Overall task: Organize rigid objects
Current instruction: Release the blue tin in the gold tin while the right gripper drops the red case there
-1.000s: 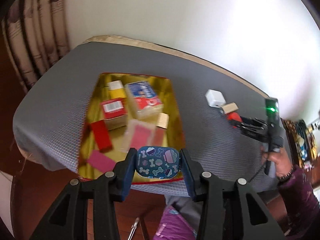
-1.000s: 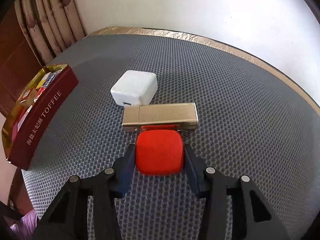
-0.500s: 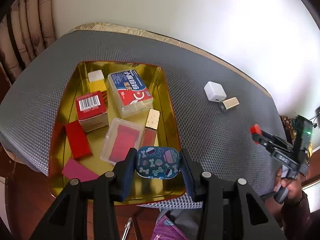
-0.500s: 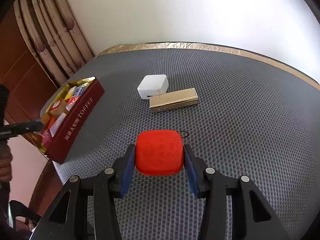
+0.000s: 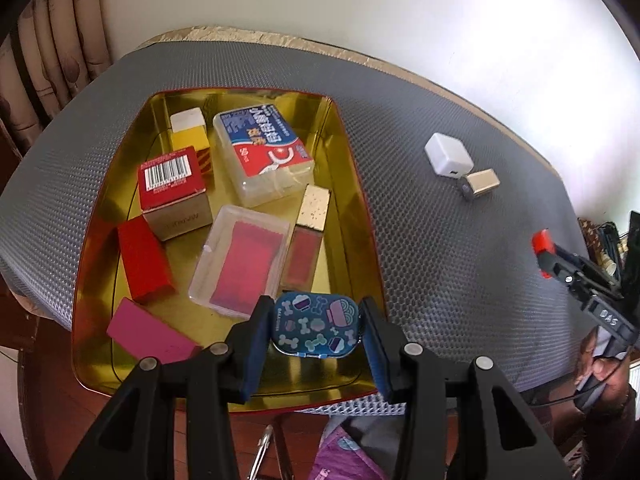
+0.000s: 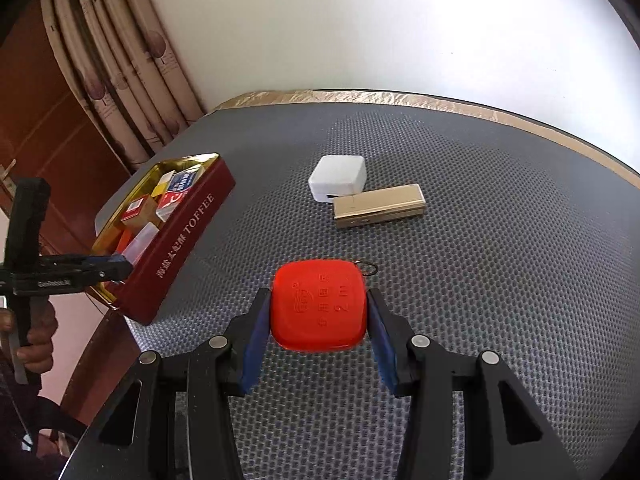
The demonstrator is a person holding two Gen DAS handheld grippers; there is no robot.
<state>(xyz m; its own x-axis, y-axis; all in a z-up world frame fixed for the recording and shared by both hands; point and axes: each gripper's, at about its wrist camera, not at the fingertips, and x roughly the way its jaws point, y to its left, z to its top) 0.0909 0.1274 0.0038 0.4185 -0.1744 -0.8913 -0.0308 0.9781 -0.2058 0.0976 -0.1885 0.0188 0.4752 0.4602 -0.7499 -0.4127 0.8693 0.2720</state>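
Left tool [image 5: 318,334] clamps blue bone-patterned tin [image 5: 316,330] over gold-lined red toffee tin [image 5: 352,168]; right tool [image 6: 318,314] grips red rounded-square tape measure [image 6: 319,309].

1 toffee tin [image 5: 352,184] holding 8 small items, 1 white charger [image 6: 338,178], 1 gold lighter [image 6: 380,205], 1 blue tin [image 5: 316,326], 1 red tape measure [image 6: 318,308].
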